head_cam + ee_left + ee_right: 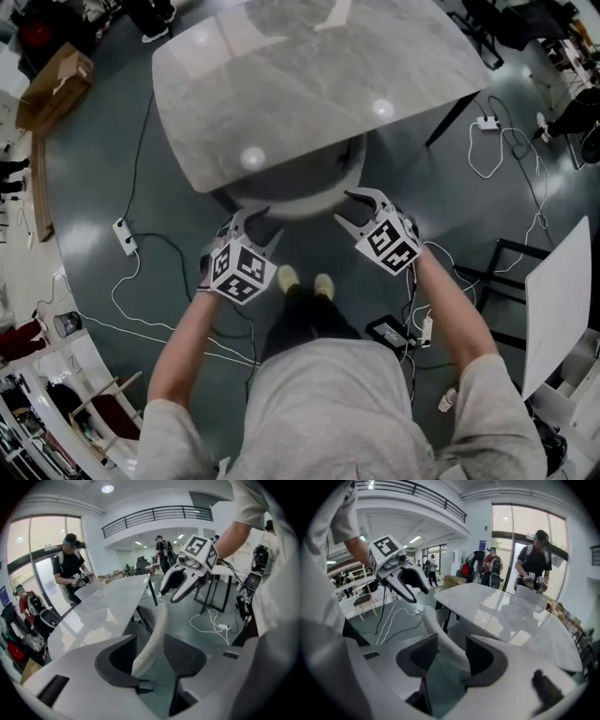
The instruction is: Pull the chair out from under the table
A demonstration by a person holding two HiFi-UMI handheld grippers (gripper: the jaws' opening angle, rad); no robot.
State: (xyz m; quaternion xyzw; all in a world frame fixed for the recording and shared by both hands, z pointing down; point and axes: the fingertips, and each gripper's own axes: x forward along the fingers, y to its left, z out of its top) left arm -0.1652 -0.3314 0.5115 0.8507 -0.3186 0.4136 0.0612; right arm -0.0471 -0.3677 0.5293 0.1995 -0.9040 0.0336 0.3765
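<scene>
1. The chair (292,195) is tucked under the near edge of the table (309,75). Only its curved pale backrest shows past the rounded tabletop edge.
2. My left gripper (246,221) has its jaws apart, with the left end of the backrest standing between them. The rim lies close to one pad, but I see no squeeze.
3. My right gripper (352,208) is also spread. The right end of the backrest runs through the gap and is not clamped.
4. Open grey floor lies on my side of the chair, where my shoes (306,280) stand just behind the backrest.
5. Cables (141,309) loop over the floor to the left and right of me. A black frame (495,274) and a white panel (559,302) stand on my right.
6. The count is one table, one chair under it, two grippers and three power strips on the floor (125,236).
7. One cardboard box (52,86) lies far left, and I cannot tell what is in it.
</scene>
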